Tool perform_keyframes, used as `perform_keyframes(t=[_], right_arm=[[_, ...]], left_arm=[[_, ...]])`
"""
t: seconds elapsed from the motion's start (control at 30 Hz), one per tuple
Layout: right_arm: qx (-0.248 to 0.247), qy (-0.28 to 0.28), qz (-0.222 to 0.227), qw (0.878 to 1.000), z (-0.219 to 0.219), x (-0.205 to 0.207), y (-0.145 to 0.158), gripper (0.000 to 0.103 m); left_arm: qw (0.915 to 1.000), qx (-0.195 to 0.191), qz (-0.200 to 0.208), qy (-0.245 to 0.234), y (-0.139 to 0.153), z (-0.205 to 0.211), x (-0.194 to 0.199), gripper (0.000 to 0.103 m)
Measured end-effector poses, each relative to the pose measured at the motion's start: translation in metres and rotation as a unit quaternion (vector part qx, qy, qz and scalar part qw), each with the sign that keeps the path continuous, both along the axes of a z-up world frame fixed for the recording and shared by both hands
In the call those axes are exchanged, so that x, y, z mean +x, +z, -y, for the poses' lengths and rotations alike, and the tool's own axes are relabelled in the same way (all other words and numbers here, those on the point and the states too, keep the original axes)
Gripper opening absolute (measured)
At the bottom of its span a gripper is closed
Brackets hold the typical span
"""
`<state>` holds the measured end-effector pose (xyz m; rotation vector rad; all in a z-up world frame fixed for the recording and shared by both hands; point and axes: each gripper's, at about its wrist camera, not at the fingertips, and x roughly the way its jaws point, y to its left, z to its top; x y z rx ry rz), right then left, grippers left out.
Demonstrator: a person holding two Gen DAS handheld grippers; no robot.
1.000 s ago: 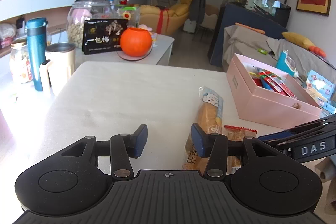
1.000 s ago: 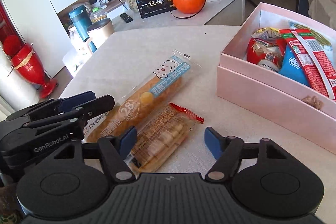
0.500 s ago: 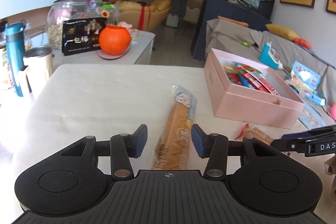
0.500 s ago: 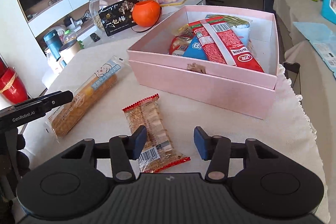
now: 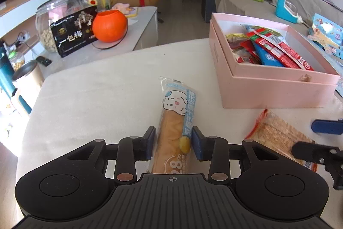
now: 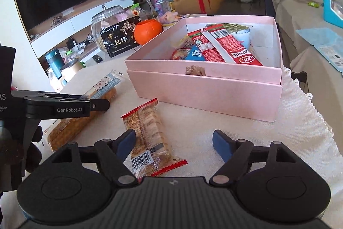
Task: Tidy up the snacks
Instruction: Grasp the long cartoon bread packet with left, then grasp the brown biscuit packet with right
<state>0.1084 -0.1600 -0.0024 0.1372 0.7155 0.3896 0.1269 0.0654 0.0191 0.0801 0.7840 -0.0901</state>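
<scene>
**A:** ok what can anyone actually read here? I get "GenRobot.AI" on the side of the left gripper in the right wrist view. The black packet leaning on the glass jar has big white Chinese characters.

**B:** the bread stick pack has "28%" in a white circle near its near end, plus a cartoon puppy on a light blue panel with Chinese text down the side. Clear wrapper, long golden bread inside. It lies on the cream surface, and the left fingers have just been closing, pads against both sides of it now.

**A:** and the cracker pack? Red crimped ends, clear middle, barcode; digits too small for me, maybe "120349".

**B:** it sits between the right gripper fingers, which have just been opening, spread wide, the left pad right beside it and the other well clear. The pink box just behind holds more packets, a red one on top.
</scene>
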Motion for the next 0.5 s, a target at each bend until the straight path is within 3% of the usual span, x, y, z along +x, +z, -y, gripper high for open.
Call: perform_keyframes(t=[0.13,0.3,0.4,0.5], right_arm=[[0.010,0.000,-0.003,1.000,0.003,0.001,-0.001,0.081],[0.000,0.008,-0.003,1.000,-0.001,0.000,-0.001,0.086],[-0.032,0.018,0.000,0.999,-0.012,0.000,-0.001,0.091],[-0.095,0.032,0.002,0.995,-0.033,-0.001,-0.003,0.097]], left_arm=[[0.9999,0.004,-0.012,-0.009,0.002,0.004,-0.032,0.038],[0.9997,-0.021,-0.012,0.007,-0.001,-0.006,-0.066,0.039],[0.9985,-0.051,0.000,0.018,-0.003,-0.014,-0.073,0.040],[0.9979,-0.061,0.005,0.020,-0.004,-0.015,-0.070,0.041]])
